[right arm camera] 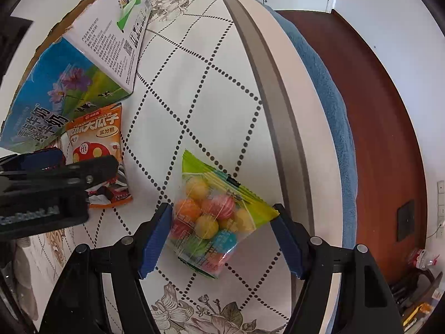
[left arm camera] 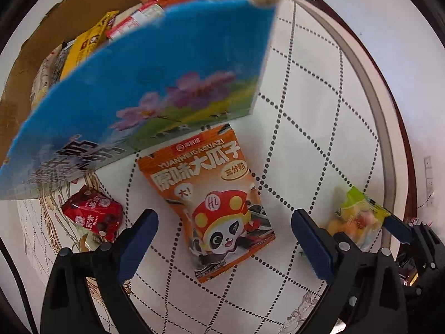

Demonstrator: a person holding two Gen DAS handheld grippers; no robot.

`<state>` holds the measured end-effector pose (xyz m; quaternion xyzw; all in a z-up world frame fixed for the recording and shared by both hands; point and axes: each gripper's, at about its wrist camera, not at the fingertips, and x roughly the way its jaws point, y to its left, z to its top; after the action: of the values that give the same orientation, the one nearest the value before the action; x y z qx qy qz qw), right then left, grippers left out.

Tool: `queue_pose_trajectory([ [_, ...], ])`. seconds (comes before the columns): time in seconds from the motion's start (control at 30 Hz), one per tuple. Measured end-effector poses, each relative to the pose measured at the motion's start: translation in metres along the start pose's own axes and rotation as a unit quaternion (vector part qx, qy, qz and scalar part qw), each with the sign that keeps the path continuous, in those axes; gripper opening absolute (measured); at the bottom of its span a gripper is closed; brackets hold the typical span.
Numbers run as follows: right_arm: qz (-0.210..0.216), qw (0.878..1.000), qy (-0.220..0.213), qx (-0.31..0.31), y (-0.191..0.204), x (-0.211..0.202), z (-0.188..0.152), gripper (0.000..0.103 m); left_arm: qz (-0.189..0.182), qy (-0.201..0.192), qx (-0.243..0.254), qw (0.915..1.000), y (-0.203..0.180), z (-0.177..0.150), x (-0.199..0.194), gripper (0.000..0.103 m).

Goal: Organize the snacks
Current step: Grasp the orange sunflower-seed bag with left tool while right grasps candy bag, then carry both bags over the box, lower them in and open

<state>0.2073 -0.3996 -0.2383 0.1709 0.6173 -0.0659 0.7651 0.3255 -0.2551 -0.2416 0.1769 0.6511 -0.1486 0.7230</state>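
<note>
Blue-padded fingers of your right hand-held gripper [right arm camera: 222, 236] sit nearest the lens, spread wide, one either side of the clear-and-green plastic bag of coloured candy balls [right arm camera: 214, 217]. Pads look just beside the bag, perhaps brushing it; not clenched on it.

Candy bag: lies flat on the white quilted cloth with dotted diamond lines [right arm camera: 211, 89], near the cloth's grey-banded edge. Judged light and lumpy; the round sweets will roll inside and the film is slick. You would do best to close across the belly where the balls bunch, or pinch the flat green sealed top. A loose corner grip may slip.

Left hand-held gripper [left arm camera: 225, 233]: also released, jaws wide apart, hovering over the orange sunflower-seed packet with the cartoon panda [left arm camera: 211, 203]. Nothing in it. Packet lies flat, its top end at the base of the box. Judged light, crinkly, slightly pillowed; take it across the narrow width, mid-body, so it does not fold.

Outward: small red snack pouch [left arm camera: 93, 213] sits left of the orange packet, close to the box. Open cardboard box with a blue flower-printed side [left arm camera: 155, 83] stands behind, already holding several packets, yellow, orange and white among them. From how things lie, three snacks remain outside it.

Beyond the cloth edge: blue fleece blanket [right arm camera: 328, 89], then reddish-brown floor [right arm camera: 383, 117].
</note>
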Motion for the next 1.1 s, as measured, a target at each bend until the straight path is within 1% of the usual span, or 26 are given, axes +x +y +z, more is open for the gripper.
queue_pose_trajectory([
  [0.03,0.002,1.000,-0.003,0.006,-0.001,0.002,0.001,0.075,-0.001,0.001,0.004,1.0000,-0.003,0.001,0.004,0.098],
  [0.07,0.002,1.000,-0.003,0.007,-0.002,0.001,0.000,0.075,0.000,-0.001,0.008,1.0000,-0.006,0.002,0.007,0.095],
  [0.1,0.003,1.000,-0.004,0.010,-0.002,0.001,-0.002,0.075,0.006,-0.004,0.013,0.9999,-0.008,0.003,0.010,0.083],
  [0.13,0.005,1.000,-0.004,0.014,-0.004,0.001,-0.003,0.075,0.009,-0.005,0.019,0.9998,-0.010,0.003,0.012,0.074],
  [0.17,0.006,1.000,-0.003,0.016,-0.006,0.000,-0.005,0.075,0.008,-0.002,0.025,0.9997,-0.011,0.003,0.016,0.060],
  [0.23,0.005,1.000,0.000,0.015,-0.007,0.002,-0.002,0.075,0.005,-0.005,0.032,0.9995,-0.008,0.002,0.019,0.060],
  [0.3,0.003,1.000,0.004,0.008,-0.004,0.002,0.000,0.074,-0.003,-0.008,0.034,0.9994,-0.001,-0.007,0.017,0.060],
  [0.37,0.002,1.000,0.010,-0.001,0.004,0.005,0.004,0.074,-0.019,-0.004,0.031,0.9993,0.014,-0.024,0.017,0.060],
  [0.43,0.004,1.000,0.015,-0.015,0.012,0.006,0.001,0.074,-0.036,0.003,0.026,0.9990,0.028,-0.043,0.015,0.060],
  [0.47,0.009,1.000,0.019,-0.023,0.018,0.007,-0.001,0.074,-0.039,0.006,0.020,0.9990,0.037,-0.054,0.014,0.060],
  [0.6,0.025,0.996,0.046,-0.076,0.052,0.015,-0.012,0.074,-0.076,0.026,-0.019,0.9966,0.067,-0.087,0.015,0.060],
  [0.67,0.032,0.991,0.065,-0.112,0.070,0.018,-0.020,0.074,-0.090,0.032,-0.038,0.9947,0.076,-0.093,0.020,0.060],
  [0.73,0.033,0.988,0.079,-0.125,0.082,0.020,-0.026,0.074,-0.106,0.047,-0.059,0.9914,0.083,-0.092,0.031,0.061],
  [0.8,0.025,0.990,0.080,-0.117,0.086,0.023,-0.026,0.076,-0.122,0.053,-0.081,0.9878,0.088,-0.090,0.040,0.065],
  [0.83,0.021,0.991,0.083,-0.106,0.086,0.025,-0.025,0.076,-0.125,0.056,-0.088,0.9866,0.089,-0.089,0.044,0.065],
  [0.97,0.035,0.995,0.084,-0.040,0.078,0.032,-0.025,0.075,-0.128,0.042,-0.095,0.9863,0.092,-0.086,0.045,0.065],
  [1.03,0.039,0.996,0.074,-0.021,0.073,0.034,-0.027,0.073,-0.130,0.035,-0.098,0.9860,0.097,-0.085,0.042,0.063],
  [1.1,0.036,0.997,0.062,-0.016,0.070,0.033,-0.030,0.071,-0.129,0.028,-0.098,0.9864,0.111,-0.092,0.036,0.057],
])
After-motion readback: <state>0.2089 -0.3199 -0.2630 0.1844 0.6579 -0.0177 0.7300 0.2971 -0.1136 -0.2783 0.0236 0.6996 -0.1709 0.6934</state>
